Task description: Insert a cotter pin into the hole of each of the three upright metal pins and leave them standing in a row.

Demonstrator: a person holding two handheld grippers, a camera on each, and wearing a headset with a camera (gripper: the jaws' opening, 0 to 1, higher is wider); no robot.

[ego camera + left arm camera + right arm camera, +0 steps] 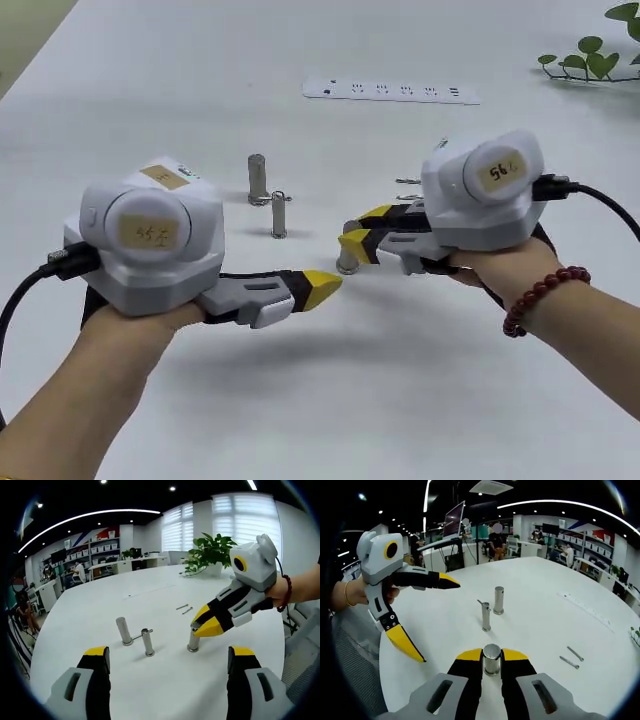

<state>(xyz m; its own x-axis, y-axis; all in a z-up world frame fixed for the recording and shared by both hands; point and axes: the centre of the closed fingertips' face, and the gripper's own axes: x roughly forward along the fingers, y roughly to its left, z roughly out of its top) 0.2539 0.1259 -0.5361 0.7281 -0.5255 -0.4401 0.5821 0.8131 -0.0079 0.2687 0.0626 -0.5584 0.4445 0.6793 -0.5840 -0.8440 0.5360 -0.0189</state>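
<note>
Pin [491,662] upright, clamped by right gripper [491,656], lower centre of its view. Left gripper [169,652] wide open, empty. Cotter pins [569,662] lie flat far right, nearer the right gripper.

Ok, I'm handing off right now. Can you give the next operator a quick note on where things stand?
Left gripper: open, empty, hovering over the table.
Right gripper: shut on the nearest metal pin, which stands upright.
Middle metal pin: cotter pin through its hole.
Far metal pin: upright, bare.
Two loose cotter pins lie on the table beyond the right gripper.
Done: one of three. Left: fit the held and far pins, keeping the row standing.
</note>
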